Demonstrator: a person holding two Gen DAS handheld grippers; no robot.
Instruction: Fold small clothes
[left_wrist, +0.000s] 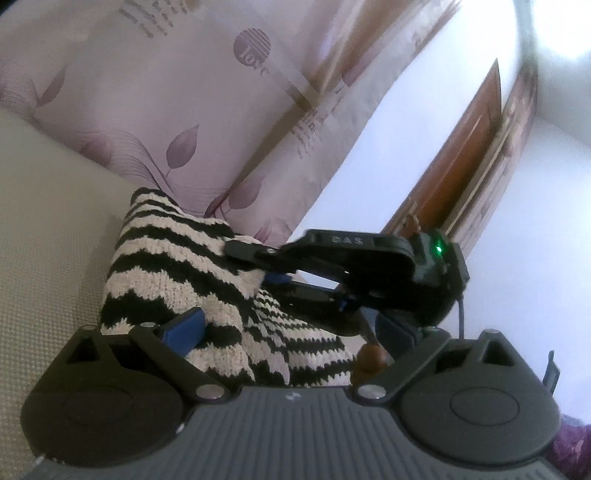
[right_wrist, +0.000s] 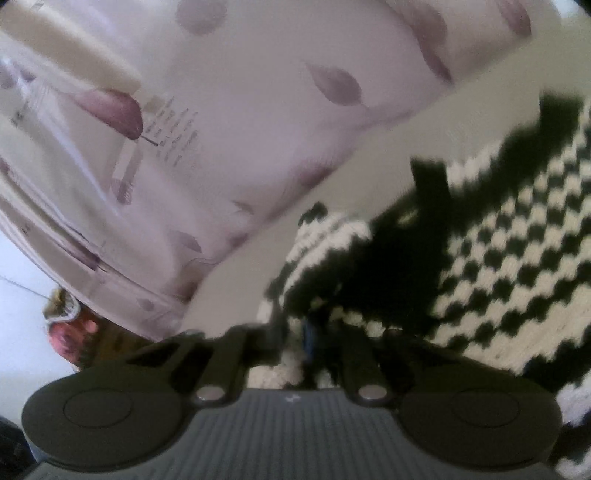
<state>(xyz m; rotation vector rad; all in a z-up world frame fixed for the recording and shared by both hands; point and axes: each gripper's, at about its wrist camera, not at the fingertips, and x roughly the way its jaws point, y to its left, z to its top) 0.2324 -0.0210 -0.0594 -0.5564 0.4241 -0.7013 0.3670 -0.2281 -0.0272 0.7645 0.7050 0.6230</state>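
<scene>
Pale lilac bedding (left_wrist: 155, 110) printed with purple leaves fills the background in both views, with a white wall (left_wrist: 388, 147) and a brown wooden door (left_wrist: 465, 158) beyond it in the left wrist view. Below the bedding lies a cream textured surface (left_wrist: 48, 229); whether it is a mattress or a mat I cannot tell.

On that surface sits the sweater (left_wrist: 177, 258), a knit in black and cream zigzag stripes, bunched up and lifted into a hump. In the right wrist view the sweater (right_wrist: 498, 258) spreads to the right, blurred.

The left tongs (left_wrist: 291, 328) stand apart, with one blue pad (left_wrist: 184, 325) lying against the knit on the left and the other finger to the right; the sweater fills the gap between them, but whether the pads press on it I cannot tell. A small brown knob-like thing (left_wrist: 369, 360) shows near the right finger, too unclear to name.

The right tongs (left_wrist: 271, 271) reach in from the right in the left wrist view, their fingers drawn nearly together on a fold of the sweater at the top of the hump. A green light (left_wrist: 438, 248) glows on their body. In their own view the right tongs (right_wrist: 308, 338) are closed narrow with knit pinched between the fingers.
</scene>
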